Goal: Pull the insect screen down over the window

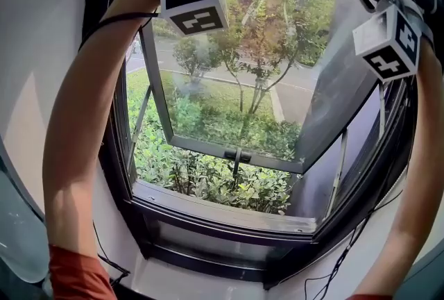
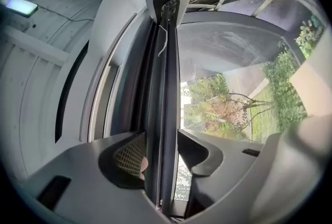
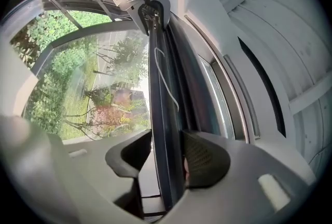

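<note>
The insect screen's dark pull bar (image 2: 165,78) sits at the very top of the window (image 1: 222,217), and no mesh covers the opening yet. The glass sash (image 1: 232,151) below is swung outward. The left tool (image 2: 161,151) and right tool (image 3: 164,156) each straddle the bar, jaws apart, pads beside it, not clamped. The step in hand looks like taking hold. Next, both should close firmly and draw down evenly, keeping the bar level.

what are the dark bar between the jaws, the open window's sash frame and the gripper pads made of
Dark bar: likely painted or anodised metal; smooth, straight, satin sheen.
Sash frame: grey metal, probably aluminium; thin, crisp profile.
Pads: looks like rubber or plastic; matte, fine grid texture.
</note>
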`<control>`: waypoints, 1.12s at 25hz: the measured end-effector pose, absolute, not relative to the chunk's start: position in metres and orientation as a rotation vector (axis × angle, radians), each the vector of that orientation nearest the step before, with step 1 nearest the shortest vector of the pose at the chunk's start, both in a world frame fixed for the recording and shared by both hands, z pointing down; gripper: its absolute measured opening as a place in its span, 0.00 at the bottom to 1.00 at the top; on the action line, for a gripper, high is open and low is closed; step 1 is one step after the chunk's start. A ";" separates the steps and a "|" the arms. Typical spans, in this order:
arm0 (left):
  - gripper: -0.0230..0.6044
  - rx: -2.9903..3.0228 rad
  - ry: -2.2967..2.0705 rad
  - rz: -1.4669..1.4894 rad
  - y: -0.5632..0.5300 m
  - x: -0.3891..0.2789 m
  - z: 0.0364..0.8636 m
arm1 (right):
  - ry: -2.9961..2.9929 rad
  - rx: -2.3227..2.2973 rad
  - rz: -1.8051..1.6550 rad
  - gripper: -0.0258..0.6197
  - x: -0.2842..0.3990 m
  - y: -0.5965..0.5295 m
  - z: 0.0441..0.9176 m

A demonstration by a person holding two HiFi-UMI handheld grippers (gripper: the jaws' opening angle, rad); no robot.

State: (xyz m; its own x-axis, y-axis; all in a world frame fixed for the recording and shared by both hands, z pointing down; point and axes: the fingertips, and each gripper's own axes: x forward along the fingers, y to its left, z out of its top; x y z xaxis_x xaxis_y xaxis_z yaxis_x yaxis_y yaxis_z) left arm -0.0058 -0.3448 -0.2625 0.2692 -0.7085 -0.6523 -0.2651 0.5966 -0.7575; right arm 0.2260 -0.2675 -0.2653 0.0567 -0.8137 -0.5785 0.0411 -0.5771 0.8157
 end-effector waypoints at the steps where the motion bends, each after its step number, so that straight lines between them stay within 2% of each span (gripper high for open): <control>1: 0.32 -0.947 1.304 -0.363 -0.344 -0.006 -0.260 | -0.804 1.660 -1.600 0.33 0.224 -0.266 -0.263; 9: 0.32 -0.989 1.250 -0.413 -0.339 -0.009 -0.230 | -0.875 1.617 -1.611 0.33 0.218 -0.262 -0.232; 13: 0.30 -0.991 1.218 -0.427 -0.342 0.004 -0.193 | -0.910 1.609 -1.592 0.35 0.237 -0.272 -0.191; 28: 0.30 -1.105 1.158 -0.449 -0.333 -0.019 -0.159 | -1.036 1.550 -1.570 0.34 0.205 -0.258 -0.168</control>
